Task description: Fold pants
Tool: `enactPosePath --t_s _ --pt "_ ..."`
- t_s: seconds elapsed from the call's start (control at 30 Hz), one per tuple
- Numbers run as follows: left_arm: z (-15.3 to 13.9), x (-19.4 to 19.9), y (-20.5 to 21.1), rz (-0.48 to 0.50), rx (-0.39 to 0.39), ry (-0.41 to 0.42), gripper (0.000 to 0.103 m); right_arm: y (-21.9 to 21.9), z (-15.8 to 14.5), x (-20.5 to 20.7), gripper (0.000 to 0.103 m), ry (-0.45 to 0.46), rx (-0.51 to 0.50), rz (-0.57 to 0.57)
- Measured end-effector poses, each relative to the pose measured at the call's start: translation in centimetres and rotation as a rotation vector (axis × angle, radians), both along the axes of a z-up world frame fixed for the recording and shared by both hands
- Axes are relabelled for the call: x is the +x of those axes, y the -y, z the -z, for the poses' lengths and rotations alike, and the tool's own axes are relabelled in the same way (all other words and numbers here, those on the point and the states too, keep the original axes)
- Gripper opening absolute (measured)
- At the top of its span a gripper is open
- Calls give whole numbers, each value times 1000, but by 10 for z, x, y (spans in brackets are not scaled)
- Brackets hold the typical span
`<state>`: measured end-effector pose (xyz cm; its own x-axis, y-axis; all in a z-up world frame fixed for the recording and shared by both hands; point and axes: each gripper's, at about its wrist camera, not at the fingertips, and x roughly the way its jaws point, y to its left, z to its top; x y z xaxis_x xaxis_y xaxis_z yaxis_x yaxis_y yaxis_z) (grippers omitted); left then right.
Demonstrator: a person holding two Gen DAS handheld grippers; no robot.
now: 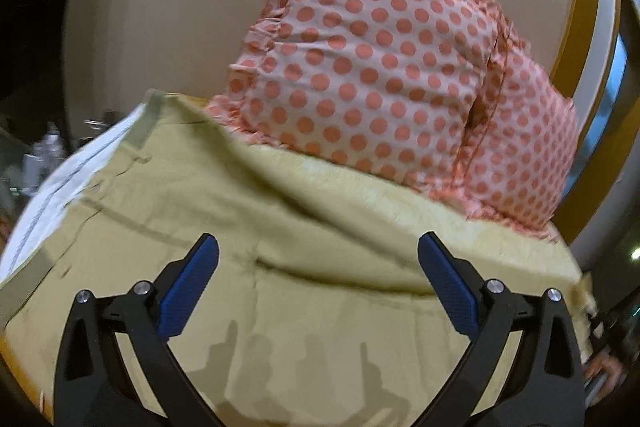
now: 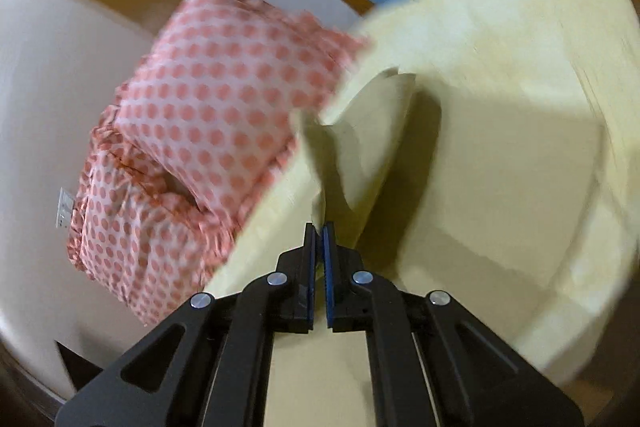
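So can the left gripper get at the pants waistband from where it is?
Probably yes: the left gripper hangs open above the pants, and nothing covers the waistband off to its left.

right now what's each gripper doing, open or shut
left gripper: open, holding nothing, above the pants
right gripper: shut on a fold of the pants

The left wrist camera sits low and close over the khaki pants [image 1: 240,227], looking forward between its spread fingers toward the polka-dot pillow [image 1: 384,67] against the wall. The right wrist camera is rolled sideways, close above the bed, facing its lifted fold of pants [image 2: 360,147]. Both views share that pillow [image 2: 208,107] and the pants.
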<state>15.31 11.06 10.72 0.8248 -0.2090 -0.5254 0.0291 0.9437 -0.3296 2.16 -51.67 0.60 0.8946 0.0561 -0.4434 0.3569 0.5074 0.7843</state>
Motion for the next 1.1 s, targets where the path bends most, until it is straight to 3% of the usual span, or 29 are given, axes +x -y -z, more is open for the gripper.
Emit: enactPosePath --t_s 0.1,0.17,0.23,0.33,0.37,0.6,0.63,0.7,0.73,0.77,0.8,0.83,0.93,1.0,1.1 --pt "7 35 -11 9 -59 -68 100 -1 12 -7 18 -42 79 -7" --pt "15 51 -17 -14 -83 -119 100 -4 9 -14 41 -47 59 11" --pt "25 65 -26 -51 -120 -166 100 -4 7 -18 43 -64 30 33" --pt "34 81 -37 -88 -199 -204 100 -2 6 -11 33 -119 -4 57" --pt "36 86 -38 -93 -213 -213 100 -2 6 -7 2 -138 -35 61" --pt "53 147 -39 -148 -199 -333 94 15 10 -8 1 -11 9 48" --pt "56 158 -38 -153 -185 -352 88 15 9 -7 1 0 10 47" --pt "67 181 -39 -172 -174 -398 67 18 6 -3 1 20 12 44" --pt "72 188 -41 -167 -190 -414 39 21 4 -1 1 39 14 42" --pt "80 195 -44 -147 -227 -430 2 22 2 1 1 48 11 41" --pt "83 196 -47 -146 -252 -437 3 25 -2 5 1 60 2 39" --pt "82 189 -50 -154 -277 -421 3 26 -5 6 1 71 0 34" --pt "52 147 -50 -131 -232 -294 2 31 -19 6 1 109 -23 30" --pt "27 91 -55 -112 -242 -196 3 33 -28 -2 1 125 -48 41" --pt "13 -1 -58 -96 -222 -120 3 40 -27 -23 1 125 -59 59"
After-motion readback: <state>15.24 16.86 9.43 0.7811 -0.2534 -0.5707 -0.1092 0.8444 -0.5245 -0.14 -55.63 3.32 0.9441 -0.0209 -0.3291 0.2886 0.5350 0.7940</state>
